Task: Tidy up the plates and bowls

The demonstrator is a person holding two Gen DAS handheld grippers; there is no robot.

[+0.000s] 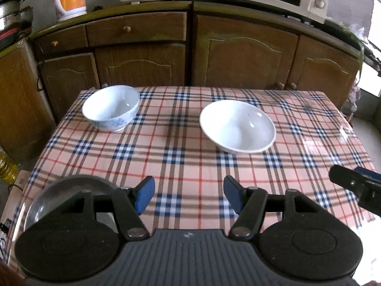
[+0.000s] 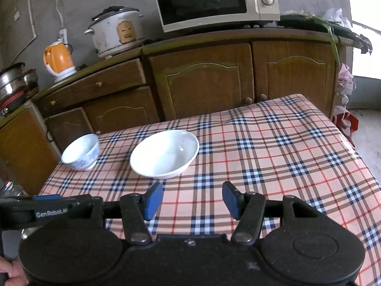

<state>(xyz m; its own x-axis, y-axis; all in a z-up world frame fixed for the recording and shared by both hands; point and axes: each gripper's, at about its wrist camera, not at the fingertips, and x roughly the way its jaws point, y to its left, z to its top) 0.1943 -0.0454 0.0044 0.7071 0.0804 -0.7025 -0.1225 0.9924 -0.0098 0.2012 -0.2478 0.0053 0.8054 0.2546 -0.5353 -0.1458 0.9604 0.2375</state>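
Two bowls stand apart on the plaid tablecloth (image 1: 185, 166). The small bowl with a blue pattern (image 1: 111, 107) (image 2: 81, 152) is at the far left corner. The wide white bowl (image 1: 238, 126) (image 2: 164, 153) is right of it, near the table's middle. A shiny metal dish (image 1: 57, 195) lies at the near left edge, partly hidden under my left gripper's body. My left gripper (image 1: 189, 196) hovers open over bare cloth, well short of both bowls. My right gripper (image 2: 192, 202) is also open and empty, with the white bowl just ahead and to its left.
Brown wooden cabinets (image 1: 238, 54) run close behind the table. A microwave (image 2: 214, 2), a rice cooker (image 2: 116, 31) and an orange kettle (image 2: 58, 59) sit on top. A yellow oil bottle (image 1: 6, 166) stands on the floor at left. The table's right half (image 2: 297, 157) holds nothing.
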